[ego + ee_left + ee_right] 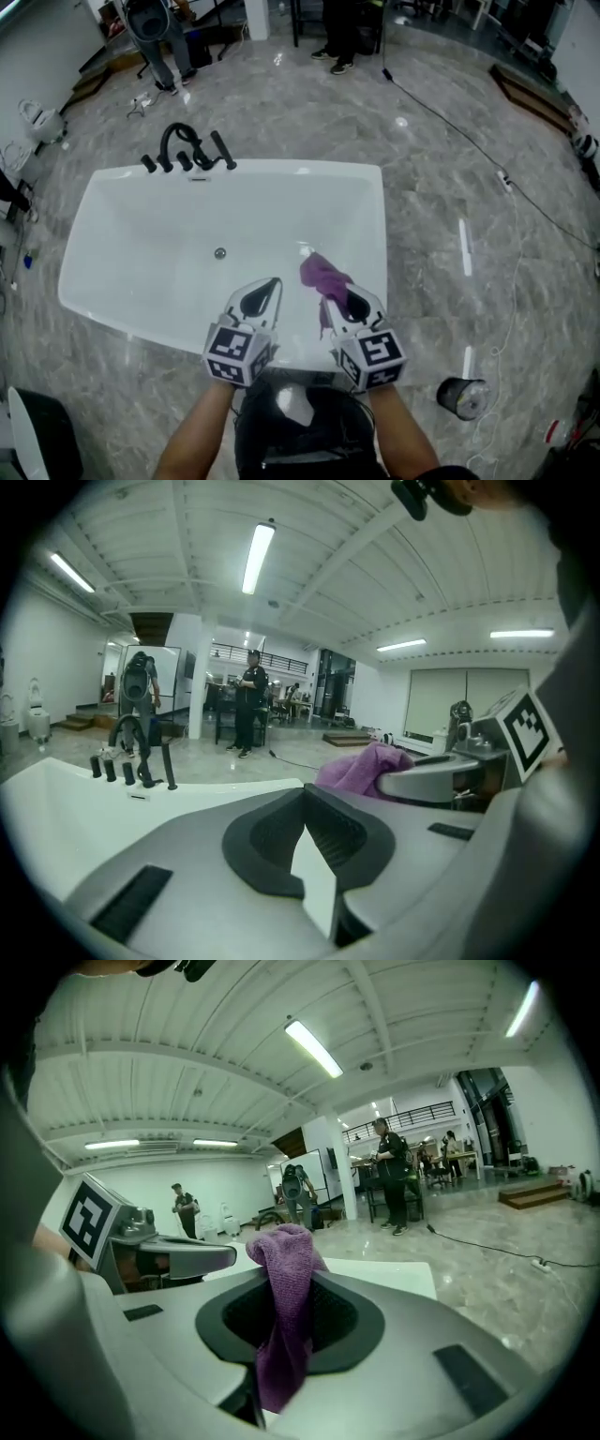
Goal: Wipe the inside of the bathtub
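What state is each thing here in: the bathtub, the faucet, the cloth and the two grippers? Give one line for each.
bathtub: no water standing in it.
faucet: no water running.
left gripper: fingers shut, nothing between them.
right gripper: fingers shut on the purple cloth.
purple cloth: bunched, hanging from the right gripper over the bathtub.
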`<state>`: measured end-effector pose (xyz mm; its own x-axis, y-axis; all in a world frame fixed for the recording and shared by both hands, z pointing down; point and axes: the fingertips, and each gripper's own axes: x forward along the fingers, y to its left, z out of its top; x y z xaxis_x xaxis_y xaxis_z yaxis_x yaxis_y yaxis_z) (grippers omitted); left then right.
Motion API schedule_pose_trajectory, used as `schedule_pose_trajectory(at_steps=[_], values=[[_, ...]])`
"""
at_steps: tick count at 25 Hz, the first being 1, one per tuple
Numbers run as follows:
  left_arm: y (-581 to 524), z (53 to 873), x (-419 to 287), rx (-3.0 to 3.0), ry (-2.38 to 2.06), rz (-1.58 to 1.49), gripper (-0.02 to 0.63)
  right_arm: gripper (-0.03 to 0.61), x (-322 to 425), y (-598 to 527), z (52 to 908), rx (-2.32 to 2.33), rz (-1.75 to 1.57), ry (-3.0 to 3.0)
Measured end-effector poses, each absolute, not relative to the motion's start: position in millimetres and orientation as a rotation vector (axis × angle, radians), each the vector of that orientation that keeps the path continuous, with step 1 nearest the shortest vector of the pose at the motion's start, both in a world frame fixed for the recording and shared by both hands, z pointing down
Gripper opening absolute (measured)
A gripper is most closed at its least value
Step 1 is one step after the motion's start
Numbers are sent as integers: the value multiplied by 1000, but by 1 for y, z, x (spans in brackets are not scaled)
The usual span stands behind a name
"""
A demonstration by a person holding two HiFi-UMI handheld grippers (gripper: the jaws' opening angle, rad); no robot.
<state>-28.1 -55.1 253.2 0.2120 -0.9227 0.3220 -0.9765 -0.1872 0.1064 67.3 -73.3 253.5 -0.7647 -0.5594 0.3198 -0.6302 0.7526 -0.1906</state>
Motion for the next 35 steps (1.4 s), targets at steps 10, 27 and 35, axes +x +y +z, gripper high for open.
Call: schedule_pose_trajectory(at_steps=[10,27,35], values=[[-112,355,-57,2368,-1421,356,8,78,51,-114,358,1426,465,-2316],[-170,586,-36,2405,-1140,485,8,78,138,-181,666,2222,995,-1553],[-173,624,-35,2382,-1112,492,8,77,139,-193,704,2460,1314,-1353]])
